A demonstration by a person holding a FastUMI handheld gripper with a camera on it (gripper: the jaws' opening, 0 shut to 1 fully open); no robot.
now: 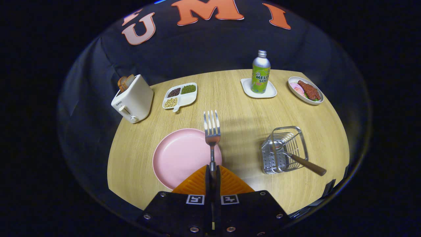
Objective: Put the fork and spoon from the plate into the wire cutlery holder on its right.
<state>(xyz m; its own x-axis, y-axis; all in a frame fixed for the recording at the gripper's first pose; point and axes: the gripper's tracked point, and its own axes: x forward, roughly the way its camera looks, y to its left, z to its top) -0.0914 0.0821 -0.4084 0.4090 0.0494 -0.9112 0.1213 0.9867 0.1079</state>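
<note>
My gripper (212,171) is shut on the handle of a metal fork (212,130), whose tines point away from me, held above the right rim of the pink plate (177,156). The plate is bare. To the right stands the wire cutlery holder (284,149). A spoon with a brown wooden handle (307,164) lies in it, bowl inside and handle sticking out toward the right front.
At the back of the round wooden table (236,98) stand a white toaster with bread (133,98), a divided dish of beans (181,95), a green soda bottle (260,72) on a white coaster, and a dish of food (306,90).
</note>
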